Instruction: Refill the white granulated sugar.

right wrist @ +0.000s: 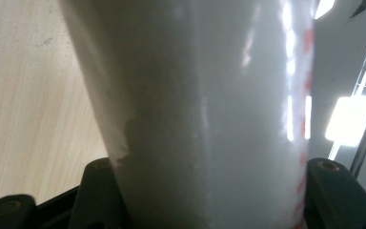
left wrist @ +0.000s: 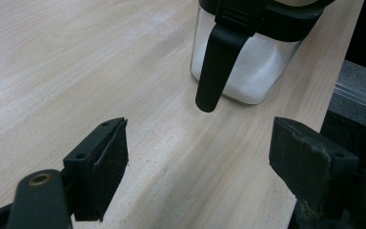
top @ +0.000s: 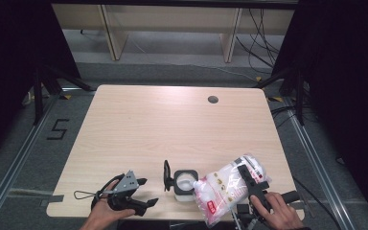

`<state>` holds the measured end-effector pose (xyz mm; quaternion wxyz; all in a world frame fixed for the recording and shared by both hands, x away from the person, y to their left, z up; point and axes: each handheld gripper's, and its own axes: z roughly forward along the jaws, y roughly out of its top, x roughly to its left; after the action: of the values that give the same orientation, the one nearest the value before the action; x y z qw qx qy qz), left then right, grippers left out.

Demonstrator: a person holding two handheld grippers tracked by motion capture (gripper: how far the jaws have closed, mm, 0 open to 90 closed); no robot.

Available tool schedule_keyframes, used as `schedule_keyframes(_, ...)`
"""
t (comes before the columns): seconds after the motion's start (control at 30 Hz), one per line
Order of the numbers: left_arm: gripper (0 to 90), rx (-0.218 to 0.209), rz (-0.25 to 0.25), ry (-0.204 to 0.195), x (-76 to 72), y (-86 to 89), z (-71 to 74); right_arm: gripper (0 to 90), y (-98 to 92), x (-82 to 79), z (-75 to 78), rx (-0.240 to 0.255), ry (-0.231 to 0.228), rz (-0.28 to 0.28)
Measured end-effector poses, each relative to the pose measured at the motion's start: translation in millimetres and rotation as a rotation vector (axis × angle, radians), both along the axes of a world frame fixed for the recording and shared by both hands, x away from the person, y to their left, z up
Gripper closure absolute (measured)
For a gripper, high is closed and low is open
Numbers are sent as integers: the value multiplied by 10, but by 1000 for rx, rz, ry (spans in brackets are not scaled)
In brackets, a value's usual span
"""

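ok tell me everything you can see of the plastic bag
The plastic bag is a clear soft pouch with red print, packed with a white grainy fill. It lies tilted, one corner toward the open container, which holds a similar white fill; whether they touch is unclear. The right gripper is clamped across the bag's upper part, its jaws pressing both sides in the right gripper view. It sits near the table's front right edge.

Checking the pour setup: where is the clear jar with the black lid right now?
In the high view the jar stands near the table's front edge, between the left gripper and the white bag held in the right gripper.
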<state>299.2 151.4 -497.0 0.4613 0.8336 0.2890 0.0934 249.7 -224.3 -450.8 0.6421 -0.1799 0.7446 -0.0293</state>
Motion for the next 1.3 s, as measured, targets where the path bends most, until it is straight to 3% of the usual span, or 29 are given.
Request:
schedule_keyframes(0.23, 203, -6, 5, 12, -5, -5, -2, 481, -3, -8, -21, -1, -8, 4)
schedule_keyframes(0.33, 203, 0, -1, 1, 1, 0, 0, 487, -7, -9, -11, -21, -8, 10)
schedule_keyframes(0.37, 203, 0, -2, 2, 1, 0, 1, 489, -6, -19, -21, 6, -18, 13)
schedule_keyframes(0.47, 204, 6, -14, -10, 11, 4, 1, 493, 2, -23, 12, -11, -14, 10)
schedule_keyframes(0.5, 207, 0, -1, 2, 2, 0, 2, 496, -13, -34, 30, 25, 11, -4)
schedule_keyframes(0.53, 206, 0, -4, 1, 5, 1, 1, 496, -29, -1, -1, 67, -22, 56)
schedule_keyframes(0.57, 207, 1, -4, 0, 5, 2, 1, 497, -24, -5, 19, 63, -5, 38)
schedule_keyframes(0.6, 207, 7, -6, 1, 5, 8, 3, 497, -38, 20, 8, 109, -6, 60)
schedule_keyframes(0.67, 207, 5, -4, -2, 6, 8, 2, 498, -53, 18, 23, 143, 49, 31)
schedule_keyframes(0.7, 207, 18, -12, -5, 13, 17, 5, 498, -72, 26, -4, 199, 54, 43)
schedule_keyframes(0.73, 207, 18, -12, -5, 13, 17, 5, 498, -77, 32, 9, 206, 68, 47)
schedule_keyframes(0.77, 206, 13, -8, -1, 9, 11, 4, 498, -90, 40, 2, 247, 82, 51)
schedule_keyframes(0.83, 206, 4, -4, 1, 5, 7, 1, 498, -102, 56, 28, 266, 100, 77)
schedule_keyframes(0.87, 206, 20, -12, -5, 14, 18, 6, 498, -106, 48, 31, 282, 100, 73)
schedule_keyframes(0.9, 206, 20, -13, -5, 15, 18, 5, 499, -119, 51, 10, 343, 126, 68)
schedule_keyframes(0.93, 207, 22, -13, -5, 13, 17, 5, 499, -116, 68, 58, 303, 120, 100)
schedule_keyframes(0.97, 206, 10, -8, 0, 9, 8, 4, 499, -134, 67, 10, 393, 157, 85)
schedule_keyframes(1.03, 206, 9, -7, -2, 9, 8, 2, 499, -137, 79, 25, 388, 163, 96)
schedule_keyframes(1.07, 207, 23, -14, -6, 15, 20, 7, 499, -141, 80, -2, 431, 184, 90)
schedule_keyframes(1.1, 206, 23, -7, -6, 11, 20, 8, 499, -141, 96, 36, 395, 180, 112)
schedule_keyframes(1.13, 206, 28, -15, -10, 20, 27, 9, 500, -150, 82, -19, 488, 213, 83)
schedule_keyframes(1.17, 206, 18, -1, 4, 13, 23, 5, 500, -154, 95, 7, 475, 213, 96)
schedule_keyframes(1.3, 206, 18, 2, 3, 13, 24, 7, 500, -195, 135, -8, 589, 293, 99)
